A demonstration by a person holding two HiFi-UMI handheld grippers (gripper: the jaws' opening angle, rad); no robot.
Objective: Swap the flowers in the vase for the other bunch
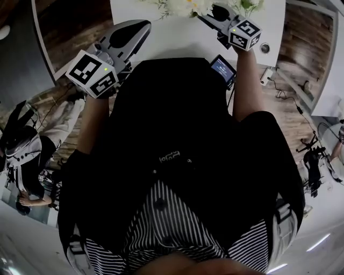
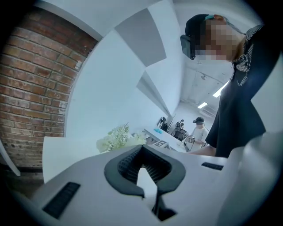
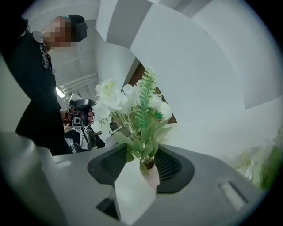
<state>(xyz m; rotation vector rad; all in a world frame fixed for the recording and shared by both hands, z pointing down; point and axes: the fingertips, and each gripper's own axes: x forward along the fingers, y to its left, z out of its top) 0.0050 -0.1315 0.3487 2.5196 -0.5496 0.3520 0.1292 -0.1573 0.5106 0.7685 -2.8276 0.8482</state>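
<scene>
A bunch of white flowers with green leaves point(image 3: 132, 106) stands upright in a pale vase point(image 3: 151, 173). In the right gripper view its stems rise between the jaws of my right gripper point(image 3: 141, 152), which stand apart on either side without pressing them. From the head view, the right gripper point(image 1: 207, 13) reaches into the flowers point(image 1: 185, 6) at the far edge of the white table point(image 1: 177, 40). Another white and green bunch point(image 3: 261, 163) shows at the right edge of the right gripper view. My left gripper point(image 1: 146, 24) hovers over the table's left part, its jaws meeting at the tips with nothing between them; flowers point(image 2: 117, 137) lie beyond it.
A small lit screen point(image 1: 223, 69) hangs at the table's near edge, with cables point(image 1: 282, 91) on the wooden floor to the right. A brick wall point(image 2: 31, 88) stands left of the table. Other people point(image 2: 199, 130) are in the room behind.
</scene>
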